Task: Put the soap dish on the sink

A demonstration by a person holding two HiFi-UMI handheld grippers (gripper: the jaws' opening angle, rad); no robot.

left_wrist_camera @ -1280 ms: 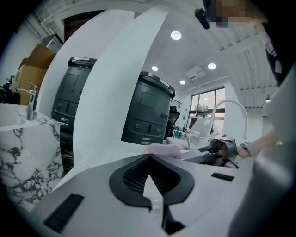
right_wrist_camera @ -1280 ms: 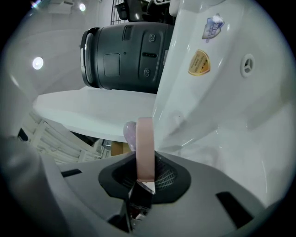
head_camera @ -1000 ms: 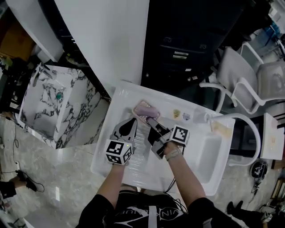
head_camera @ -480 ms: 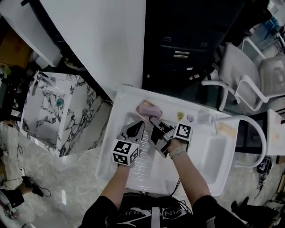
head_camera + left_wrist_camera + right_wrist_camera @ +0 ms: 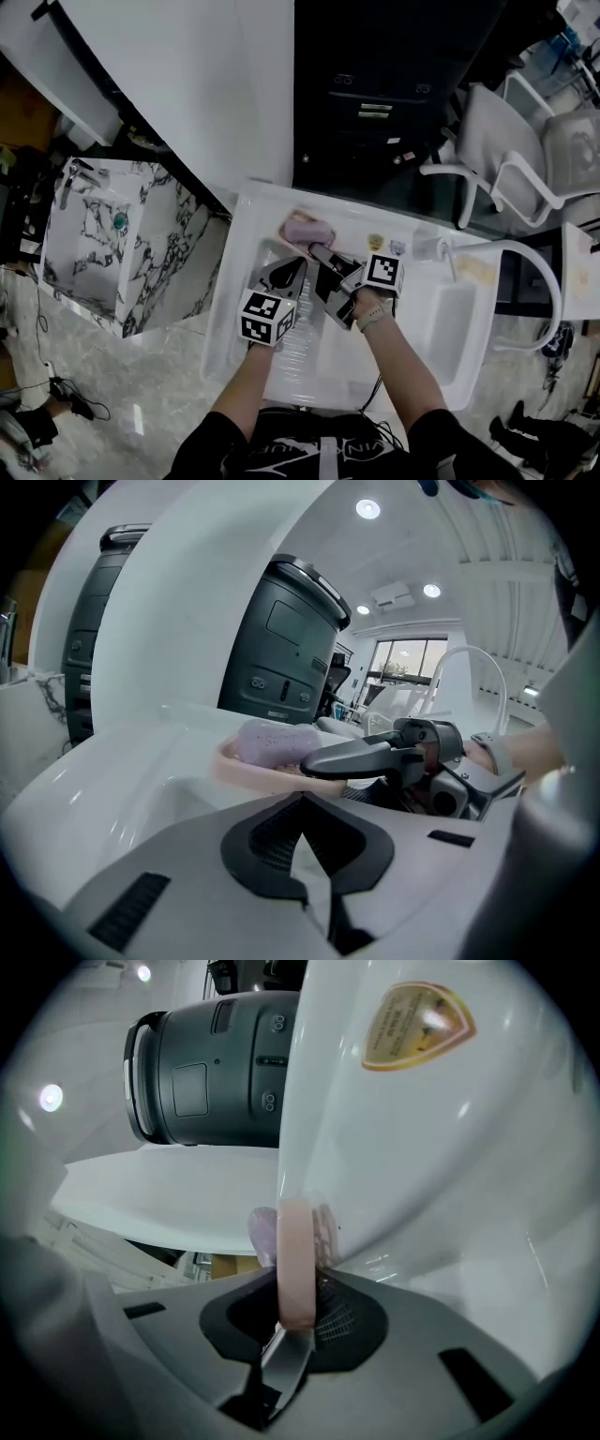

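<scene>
The pink soap dish (image 5: 307, 232) carries a lilac bar of soap (image 5: 272, 742) and sits over the back ledge of the white sink (image 5: 246, 319). My right gripper (image 5: 320, 253) is shut on the dish's near rim. That rim shows edge-on as the soap dish (image 5: 295, 1260) between the pads of the right gripper (image 5: 298, 1302). In the left gripper view the soap dish (image 5: 246, 772) lies just behind the right gripper's fingers (image 5: 356, 758). My left gripper (image 5: 286, 273) hovers over the basin just left of the right one. The left gripper (image 5: 302, 808) is shut and holds nothing.
A curved white faucet (image 5: 536, 272) rises at the sink's right end. Stickers (image 5: 375, 242) mark the back ledge. A marble basin (image 5: 103, 234) stands to the left, a dark cabinet (image 5: 375, 94) behind the sink, and white chairs (image 5: 506, 159) at the back right.
My left gripper has sunk a little and come closer to the right gripper. The right gripper keeps its hold on the dish at the back ledge.
</scene>
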